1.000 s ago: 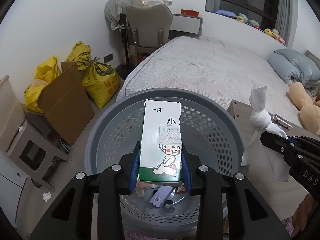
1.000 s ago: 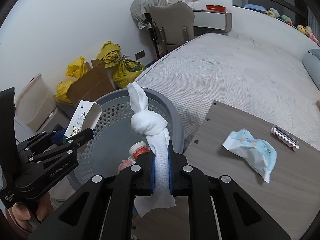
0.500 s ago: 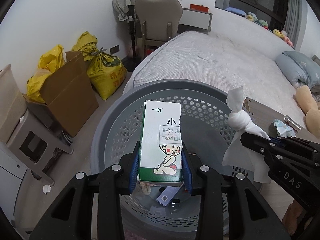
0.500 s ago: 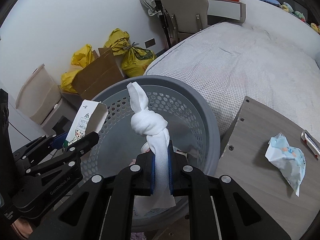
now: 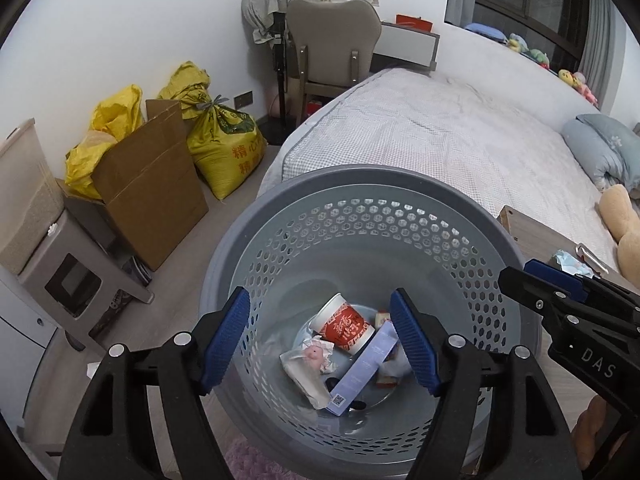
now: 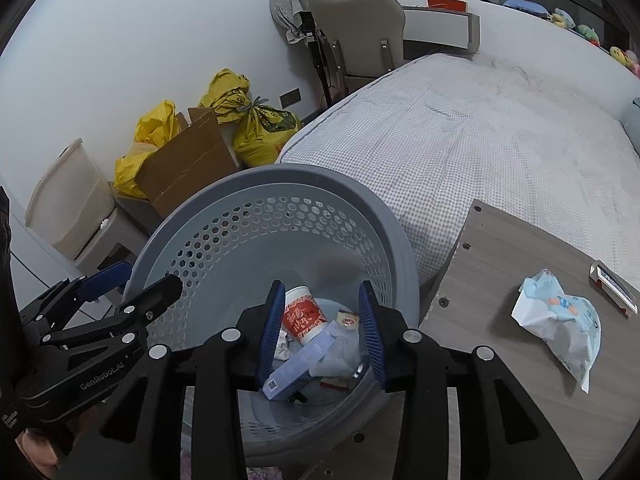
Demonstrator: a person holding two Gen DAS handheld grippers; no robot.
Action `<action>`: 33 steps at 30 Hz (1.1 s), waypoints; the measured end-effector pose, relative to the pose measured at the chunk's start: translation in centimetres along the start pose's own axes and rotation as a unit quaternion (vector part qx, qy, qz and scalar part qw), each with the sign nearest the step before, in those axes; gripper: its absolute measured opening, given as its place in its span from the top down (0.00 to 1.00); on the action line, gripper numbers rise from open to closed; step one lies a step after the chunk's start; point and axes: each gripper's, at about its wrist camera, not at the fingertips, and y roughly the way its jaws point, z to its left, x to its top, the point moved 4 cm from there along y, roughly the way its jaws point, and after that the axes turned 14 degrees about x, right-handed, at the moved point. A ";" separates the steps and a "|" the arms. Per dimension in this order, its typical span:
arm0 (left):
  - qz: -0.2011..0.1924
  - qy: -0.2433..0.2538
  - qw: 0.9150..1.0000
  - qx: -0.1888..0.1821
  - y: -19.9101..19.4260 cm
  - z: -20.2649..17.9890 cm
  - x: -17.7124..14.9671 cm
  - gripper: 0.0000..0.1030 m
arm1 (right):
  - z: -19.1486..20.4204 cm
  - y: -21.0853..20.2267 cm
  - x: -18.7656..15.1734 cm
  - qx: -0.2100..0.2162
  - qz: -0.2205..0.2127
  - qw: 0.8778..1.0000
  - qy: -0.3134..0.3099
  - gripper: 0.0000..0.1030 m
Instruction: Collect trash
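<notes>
Both grippers hang over the grey perforated basket (image 5: 360,178), and the jaws of both are opening. My left gripper (image 5: 320,340) has nothing between its blue pads (image 5: 226,336). My right gripper (image 6: 320,334) also has nothing between its pads; in the left wrist view its tips (image 5: 520,272) reach over the basket's right rim. At the bottom of the basket lie a red and white cup (image 5: 346,326), a long purple box (image 5: 362,372), a crumpled white wrapper (image 5: 306,364) and a pale tissue wad (image 6: 336,354). The green and white carton is not in sight.
A wooden table (image 6: 500,264) stands right of the basket (image 6: 280,176), with a crumpled blue and white packet (image 6: 560,320) and a small flat box (image 6: 612,288) on it. Behind lie a bed (image 5: 440,136), a chair (image 5: 332,52), yellow sacks (image 5: 224,140), a cardboard box (image 5: 152,180) and a low stool (image 5: 76,280).
Both grippers have gone from shut to open. The green and white carton has left the left jaws and the knotted white tissue has left the right jaws. Both hands shifted further over the basket.
</notes>
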 end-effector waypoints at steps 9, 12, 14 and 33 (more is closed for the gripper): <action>0.001 -0.005 1.000 0.019 -0.1 1.0 -0.1 0.25 | 0.3 -0.3 -0.2 0.001 0.001 1.000 -0.005 0.61; -0.001 -0.007 1.000 0.023 -0.4 1.3 -0.1 0.23 | 0.5 -0.5 -0.3 0.000 0.000 1.000 -0.007 0.59; -0.004 -0.007 1.000 0.026 -0.6 1.4 -0.1 0.22 | 0.5 -0.7 -0.2 0.000 -0.002 1.000 -0.008 0.54; -0.027 -0.010 0.999 0.024 -3.2 1.0 -0.2 0.08 | 0.1 -4.2 -1.5 -0.025 -0.023 0.999 -0.006 0.43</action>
